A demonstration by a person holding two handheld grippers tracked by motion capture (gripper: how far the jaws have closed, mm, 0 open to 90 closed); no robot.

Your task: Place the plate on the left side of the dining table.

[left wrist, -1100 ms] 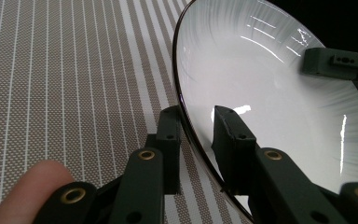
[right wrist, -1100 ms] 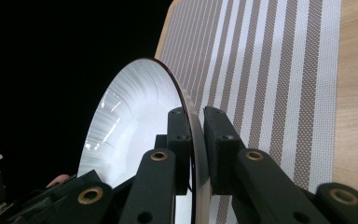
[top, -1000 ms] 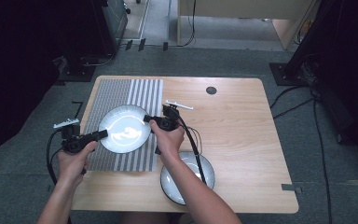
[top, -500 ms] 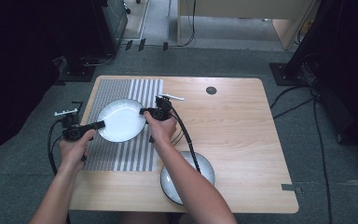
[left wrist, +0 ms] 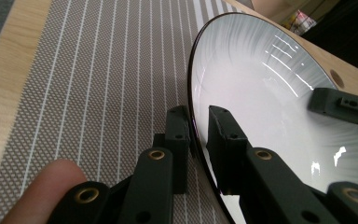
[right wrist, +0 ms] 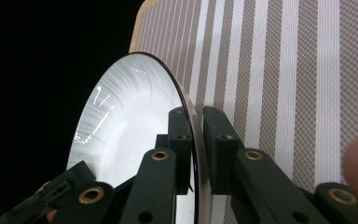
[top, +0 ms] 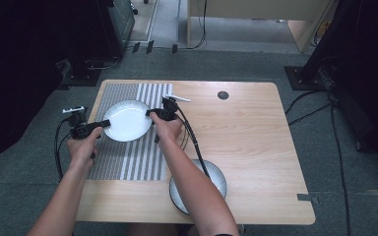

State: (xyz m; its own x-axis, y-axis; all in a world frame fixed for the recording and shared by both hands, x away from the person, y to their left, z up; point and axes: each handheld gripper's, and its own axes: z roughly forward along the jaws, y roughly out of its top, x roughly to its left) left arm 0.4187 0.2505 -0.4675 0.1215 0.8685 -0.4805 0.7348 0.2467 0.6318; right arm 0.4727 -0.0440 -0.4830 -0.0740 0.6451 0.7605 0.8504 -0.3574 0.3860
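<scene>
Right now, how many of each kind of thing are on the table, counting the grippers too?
Plates: 2, the held white plate and the plate near the front edge
Striped placemat: 1
Grippers: 2, left gripper and right gripper
Total: 5

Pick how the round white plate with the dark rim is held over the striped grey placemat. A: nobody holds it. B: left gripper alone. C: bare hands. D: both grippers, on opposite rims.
D: the left gripper and right gripper each clamp a rim of the white plate.

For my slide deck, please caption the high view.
Two hand-held grippers, left and right, clamp opposite rims of a white plate over the striped mat.
</scene>
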